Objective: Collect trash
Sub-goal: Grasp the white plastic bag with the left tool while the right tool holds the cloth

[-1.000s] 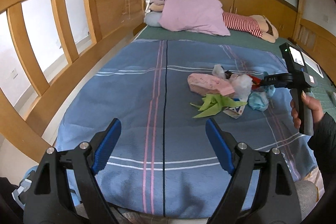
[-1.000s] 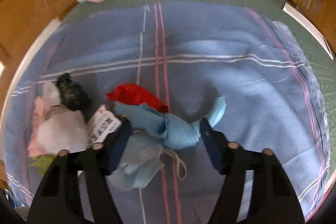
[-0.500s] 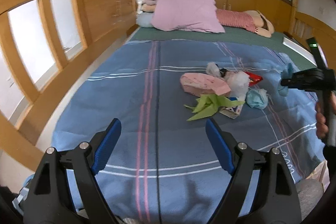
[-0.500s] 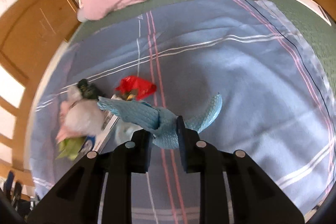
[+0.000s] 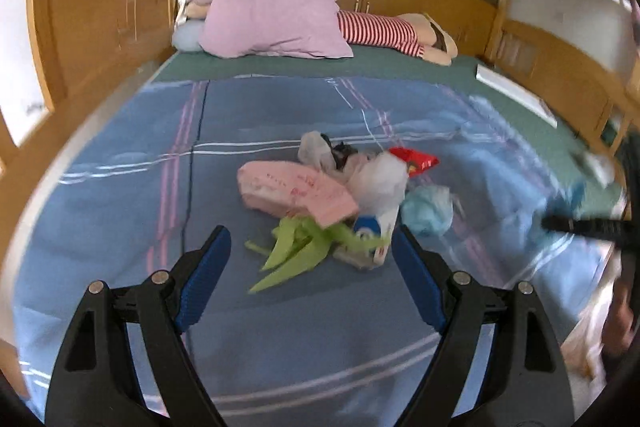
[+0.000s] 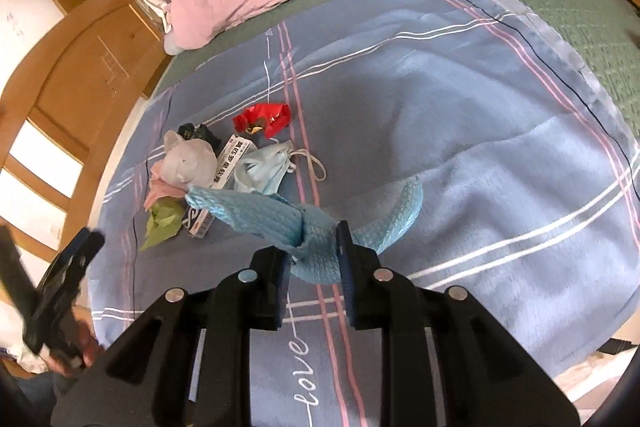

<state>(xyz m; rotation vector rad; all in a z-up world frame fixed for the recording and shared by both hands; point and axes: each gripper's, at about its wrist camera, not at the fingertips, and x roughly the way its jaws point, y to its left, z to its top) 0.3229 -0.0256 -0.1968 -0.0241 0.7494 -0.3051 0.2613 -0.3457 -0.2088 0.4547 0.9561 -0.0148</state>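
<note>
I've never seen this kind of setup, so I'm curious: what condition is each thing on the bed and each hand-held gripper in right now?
Left hand-held gripper: open, empty.
Right hand-held gripper: shut on the blue textured cloth, lifted off the blanket.
Face mask: crumpled, lying flat.
Red wrapper: crumpled.
Medicine box: lying flat.
Green paper: crumpled.
Pink pillow: lying at the bed's head.

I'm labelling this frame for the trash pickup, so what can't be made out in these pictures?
- Right gripper, left wrist view: motion-blurred and cut by the right edge; its grip is unreadable there.
- Left gripper, right wrist view: blurred at the left edge.
- Small box, right wrist view: print too small to read.
- Blue cloth, right wrist view: pinched middle hidden between the fingers.
</note>
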